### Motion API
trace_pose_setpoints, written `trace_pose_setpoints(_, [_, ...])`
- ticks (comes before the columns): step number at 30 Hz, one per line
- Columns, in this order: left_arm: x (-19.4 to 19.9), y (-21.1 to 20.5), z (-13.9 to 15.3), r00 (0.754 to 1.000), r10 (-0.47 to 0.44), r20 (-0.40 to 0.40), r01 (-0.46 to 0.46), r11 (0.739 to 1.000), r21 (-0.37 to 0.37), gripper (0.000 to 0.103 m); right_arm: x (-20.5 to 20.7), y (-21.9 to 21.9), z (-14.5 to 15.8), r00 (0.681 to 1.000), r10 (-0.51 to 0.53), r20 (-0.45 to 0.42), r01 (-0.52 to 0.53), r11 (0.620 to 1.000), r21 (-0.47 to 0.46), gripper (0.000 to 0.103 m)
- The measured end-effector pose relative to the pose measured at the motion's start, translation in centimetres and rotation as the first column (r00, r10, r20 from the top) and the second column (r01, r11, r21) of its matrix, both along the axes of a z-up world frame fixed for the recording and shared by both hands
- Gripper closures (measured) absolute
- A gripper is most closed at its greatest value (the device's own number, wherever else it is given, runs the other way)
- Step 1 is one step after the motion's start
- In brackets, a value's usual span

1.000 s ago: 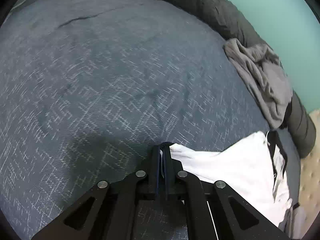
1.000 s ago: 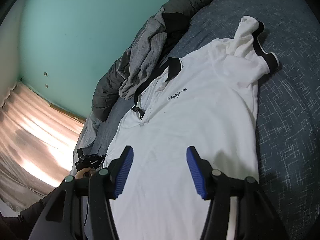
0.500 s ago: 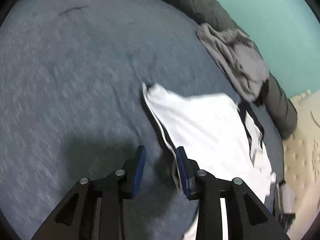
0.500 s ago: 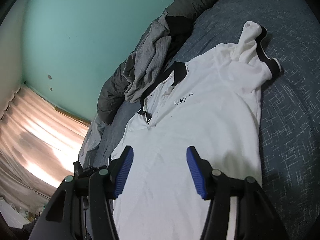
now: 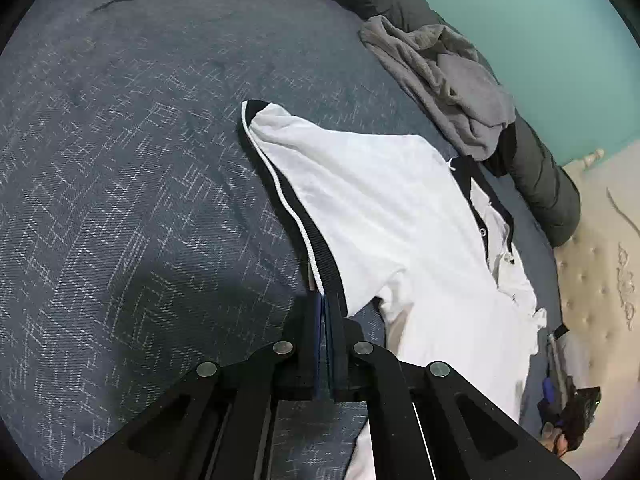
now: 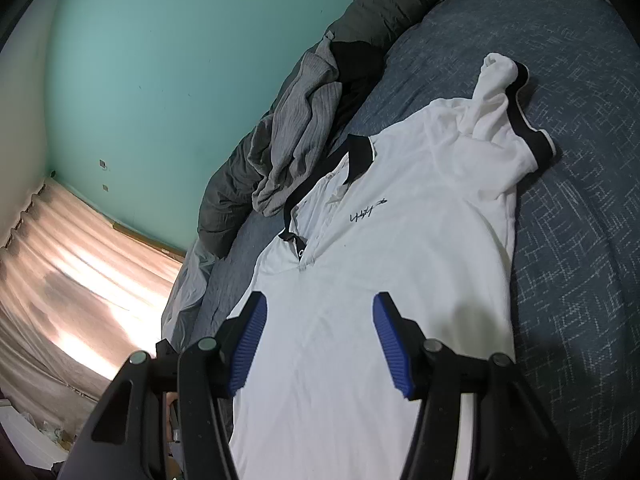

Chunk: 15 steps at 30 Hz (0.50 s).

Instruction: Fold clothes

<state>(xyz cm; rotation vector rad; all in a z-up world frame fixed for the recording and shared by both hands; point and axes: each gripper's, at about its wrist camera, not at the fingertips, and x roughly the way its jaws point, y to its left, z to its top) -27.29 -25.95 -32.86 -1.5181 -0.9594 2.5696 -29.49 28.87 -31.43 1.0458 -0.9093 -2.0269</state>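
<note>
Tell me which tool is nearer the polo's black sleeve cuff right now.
Left. The left tool is shut on the black sleeve cuff. The right tool hovers open over the white polo shirt, well short of that sleeve.

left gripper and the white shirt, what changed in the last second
The left gripper opened, let go of the white shirt, moved along the sleeve, then shut on its black cuff. The sleeve now lies unrolled over the bed cover. The right gripper stayed open above the shirt; the grey clothes did not move.
</note>
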Motion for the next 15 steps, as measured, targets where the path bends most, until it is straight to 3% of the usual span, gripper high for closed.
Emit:
trace_pose_setpoints(7, [1.3,-0.8,-1.6,0.999,0.036,0.029,-0.037,0.999,0.013,0.101,0.0,-0.2,-0.2,1.000,0.004,0.005,-0.004,1.000,0.004,0.047])
trace_pose_setpoints(15, [1.6,-0.8,-0.6,0.997,0.065,0.038,-0.065,0.998,-0.003,0.100,0.0,0.0,-0.4,1.000,0.005,0.020,-0.005,1.000,-0.006,0.047])
